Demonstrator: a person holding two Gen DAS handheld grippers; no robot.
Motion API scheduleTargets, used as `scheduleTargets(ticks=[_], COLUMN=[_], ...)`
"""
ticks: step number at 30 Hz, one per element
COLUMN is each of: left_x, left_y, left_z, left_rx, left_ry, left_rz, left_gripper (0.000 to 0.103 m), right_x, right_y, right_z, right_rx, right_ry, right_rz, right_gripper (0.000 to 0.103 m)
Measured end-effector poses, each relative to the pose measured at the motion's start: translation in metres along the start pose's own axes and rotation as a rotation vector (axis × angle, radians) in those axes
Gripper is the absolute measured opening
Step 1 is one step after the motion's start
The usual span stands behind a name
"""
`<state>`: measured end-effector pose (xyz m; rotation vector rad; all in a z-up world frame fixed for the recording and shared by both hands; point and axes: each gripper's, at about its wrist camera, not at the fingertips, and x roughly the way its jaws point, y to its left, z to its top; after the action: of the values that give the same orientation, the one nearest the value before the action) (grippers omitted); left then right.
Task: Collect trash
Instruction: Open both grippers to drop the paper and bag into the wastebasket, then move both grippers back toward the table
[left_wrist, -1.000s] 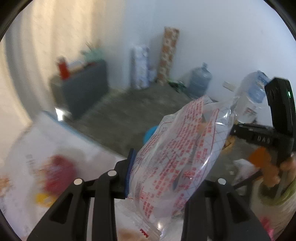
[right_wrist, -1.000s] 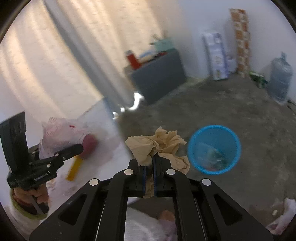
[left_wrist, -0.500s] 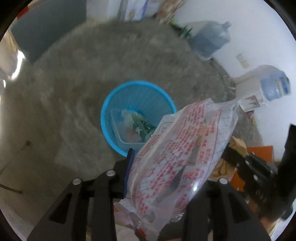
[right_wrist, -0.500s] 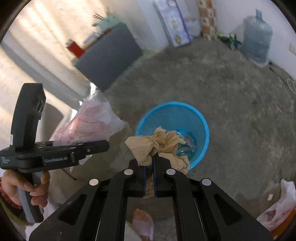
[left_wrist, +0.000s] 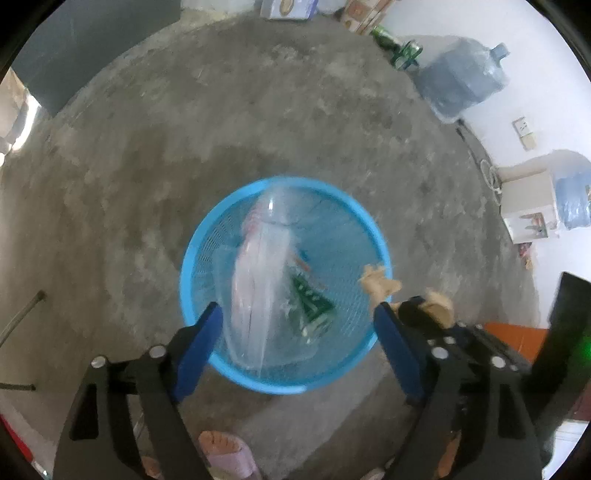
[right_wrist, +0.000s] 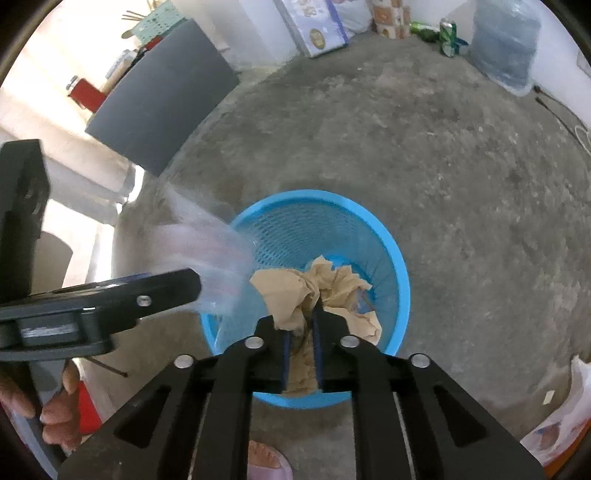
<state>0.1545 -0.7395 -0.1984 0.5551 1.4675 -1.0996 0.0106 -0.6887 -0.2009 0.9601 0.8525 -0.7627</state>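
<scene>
Both grippers hang above a blue mesh wastebasket (left_wrist: 373, 236) that stands on a bare concrete floor (left_wrist: 258, 122). The left gripper (left_wrist: 297, 325) has its 2 blue-padded fingers spread wide, and nothing sits between them. A clear plastic bag with red print (left_wrist: 258, 269) shows as a blurred streak over the basket's mouth, free of the jaws; whether it touches the basket cannot be told. In the right wrist view the same bag (right_wrist: 210, 254) smears from just ahead of the left gripper's tip down across the basket's near-left rim. A green wrapper (left_wrist: 312, 304) lies at the bottom of the basket. The right gripper (right_wrist: 299, 332) has its jaws drawn nearly together, pinching a crumpled wad of brown paper (right_wrist: 317, 291) that hangs over the basket (right_wrist: 399, 266). In the left wrist view that paper (left_wrist: 378, 282) pokes out at the basket's right rim. A large water jug (right_wrist: 504, 44) stands by the far wall, well apart from the basket, and a grey cabinet (right_wrist: 162, 96) stands on the floor at the left.
</scene>
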Motion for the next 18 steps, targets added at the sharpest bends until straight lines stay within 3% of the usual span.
scheduleTargets(ticks=[8,18], left_x=[-0.018,-0.065], left_y=[-0.002,0.003], left_z=[0.003,-0.007], left_rx=[-0.012,-0.061], left_ry=[-0.067,-0.115], left_rz=[-0.046,-0.122], left_gripper=[0.089,0.089], right_x=[-0.007,-0.03], right_y=[-0.001,-0.001], right_z=[0.007,0.011], right_rx=[-0.003,0.0], right_ry=[-0.053,-0.118], right_rz=[-0.029,-0.053], right_gripper=[0.044,0.048])
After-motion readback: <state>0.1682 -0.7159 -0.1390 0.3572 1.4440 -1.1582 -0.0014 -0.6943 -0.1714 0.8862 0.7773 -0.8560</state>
